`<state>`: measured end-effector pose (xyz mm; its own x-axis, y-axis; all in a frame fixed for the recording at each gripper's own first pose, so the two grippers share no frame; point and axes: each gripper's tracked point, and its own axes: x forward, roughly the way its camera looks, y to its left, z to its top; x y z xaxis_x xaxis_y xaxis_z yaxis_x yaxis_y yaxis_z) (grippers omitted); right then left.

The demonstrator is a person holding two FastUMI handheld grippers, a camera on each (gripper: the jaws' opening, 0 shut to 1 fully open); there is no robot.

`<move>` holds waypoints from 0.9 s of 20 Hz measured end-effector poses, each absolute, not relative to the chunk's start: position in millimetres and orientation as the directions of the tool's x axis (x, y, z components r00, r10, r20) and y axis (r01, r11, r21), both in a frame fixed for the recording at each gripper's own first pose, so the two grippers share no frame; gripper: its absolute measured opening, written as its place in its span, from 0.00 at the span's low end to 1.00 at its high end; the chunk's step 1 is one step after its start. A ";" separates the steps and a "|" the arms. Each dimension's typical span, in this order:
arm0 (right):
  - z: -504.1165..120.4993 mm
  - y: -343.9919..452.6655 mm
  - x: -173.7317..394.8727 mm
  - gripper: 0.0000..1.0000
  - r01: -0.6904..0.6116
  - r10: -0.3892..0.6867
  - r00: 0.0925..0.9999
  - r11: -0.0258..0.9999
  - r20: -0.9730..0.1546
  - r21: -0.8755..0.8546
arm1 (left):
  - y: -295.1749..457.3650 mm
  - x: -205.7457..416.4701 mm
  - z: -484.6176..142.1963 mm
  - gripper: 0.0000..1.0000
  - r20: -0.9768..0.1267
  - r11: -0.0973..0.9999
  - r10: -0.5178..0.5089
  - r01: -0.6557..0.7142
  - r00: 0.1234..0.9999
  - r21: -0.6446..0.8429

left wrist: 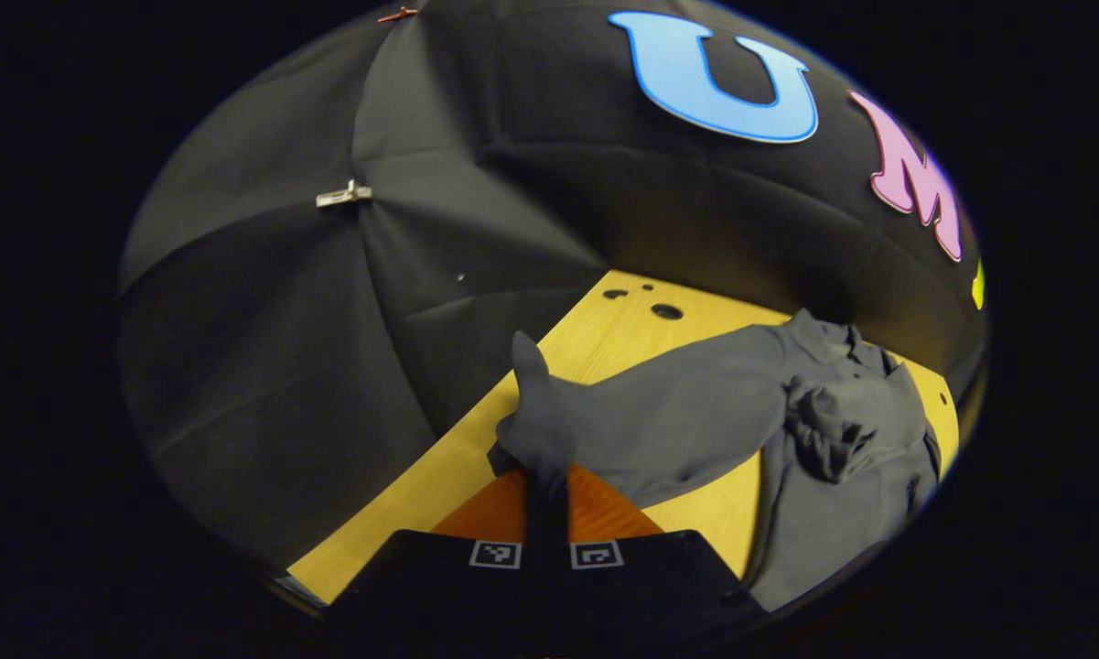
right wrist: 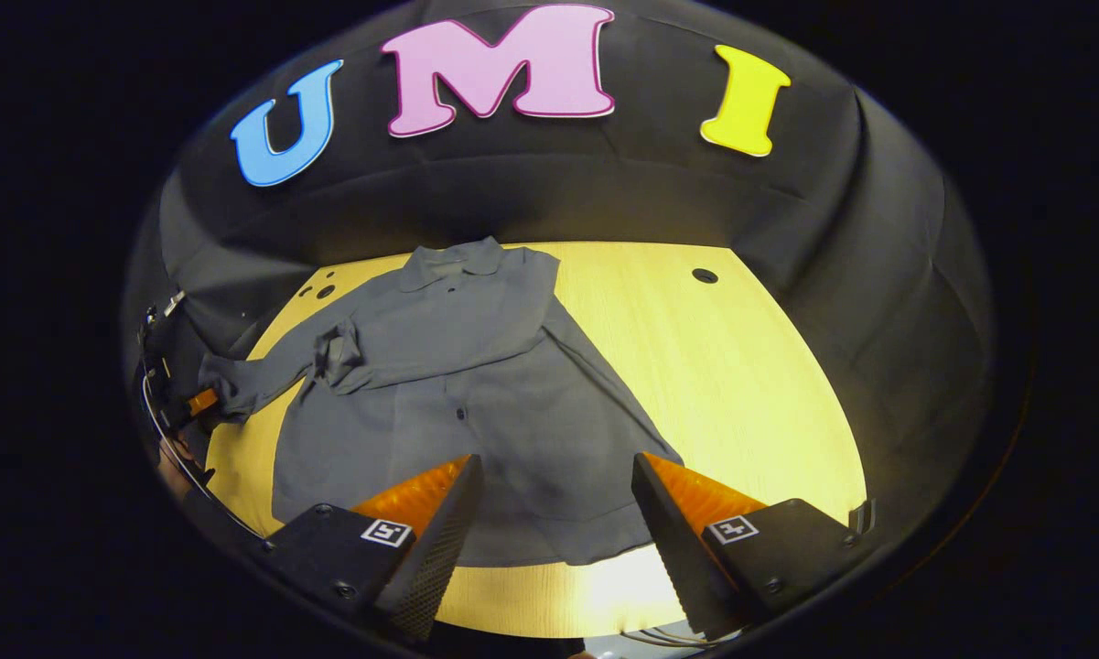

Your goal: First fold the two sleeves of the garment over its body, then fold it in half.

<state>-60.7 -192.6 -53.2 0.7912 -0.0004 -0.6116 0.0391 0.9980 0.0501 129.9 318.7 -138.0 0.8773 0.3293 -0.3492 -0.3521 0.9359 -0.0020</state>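
A grey button-up shirt [right wrist: 476, 394] lies flat on the yellow wooden table [right wrist: 750, 384], collar toward the far wall. One sleeve lies folded across its chest. The other sleeve [left wrist: 659, 412] stretches out sideways off the body, and my left gripper [left wrist: 546, 499] is shut on its cuff, which pokes up between the orange fingers [left wrist: 485, 517]. That same gripper [right wrist: 203, 400] appears at the far left in the right gripper view, holding the sleeve end [right wrist: 238, 389]. My right gripper [right wrist: 554, 499] hangs open just above the shirt's hem, nothing between its fingers.
Black cloth walls close the table on three sides. Small dark holes [right wrist: 704, 275] mark the tabletop near the back corners. The right half of the table is bare wood. A hand [right wrist: 169, 467] shows at the left edge behind the left gripper.
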 end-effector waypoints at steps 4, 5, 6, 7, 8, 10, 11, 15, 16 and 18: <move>-59.2 -207.1 -57.5 1.00 0.047 -0.004 0.790 0.997 -0.613 0.054 | 270.4 150.6 -94.5 0.05 -0.291 0.955 0.277 -0.295 0.916 -0.017; -60.8 -210.8 -57.7 1.00 0.051 -0.003 0.789 0.997 -0.615 0.061 | 255.7 157.8 -83.4 0.05 -0.279 0.962 0.256 -0.273 0.926 -0.023; -62.3 -215.2 -57.2 1.00 0.058 -0.003 0.787 0.996 -0.617 0.069 | 239.1 167.7 -73.8 0.05 -0.266 0.969 0.232 -0.247 0.936 -0.024; -65.8 -219.8 -57.2 1.00 0.066 -0.004 0.784 0.995 -0.621 0.076 | 223.9 175.4 -65.4 0.05 -0.257 0.975 0.209 -0.222 0.944 -0.024; -68.0 -224.8 -56.3 1.00 0.074 -0.006 0.781 0.994 -0.624 0.084 | 205.9 185.1 -57.2 0.05 -0.246 0.981 0.182 -0.193 0.952 -0.020; -74.6 -236.2 -55.7 1.00 0.089 -0.008 0.773 0.991 -0.634 0.096 | 173.6 198.5 -44.2 0.05 -0.232 0.990 0.135 -0.140 0.963 -0.003; -77.8 -241.5 -55.5 1.00 0.095 -0.009 0.770 0.990 -0.638 0.101 | 156.2 205.4 -35.7 0.05 -0.217 0.994 0.110 -0.111 0.970 0.007; -88.0 -265.3 -52.0 0.99 0.128 -0.017 0.758 0.984 -0.652 0.123 | 79.7 220.3 -34.0 0.05 -0.213 1.000 0.009 -0.004 0.977 0.023; -90.8 -270.5 -50.9 0.99 0.132 -0.016 0.755 0.983 -0.656 0.129 | 59.4 222.8 -36.2 0.05 -0.220 1.000 -0.018 0.020 0.975 0.004; -95.2 -281.9 -48.1 0.99 0.137 -0.012 0.750 0.981 -0.661 0.137 | 21.1 228.1 -42.6 0.05 -0.230 0.998 -0.065 0.063 0.971 -0.019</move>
<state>-48.1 -281.9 -95.2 0.7504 -0.0124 -0.6608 0.1366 0.9811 0.1368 228.1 21.1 -42.6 0.9710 -0.0652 -0.2301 0.0626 0.9979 -0.0187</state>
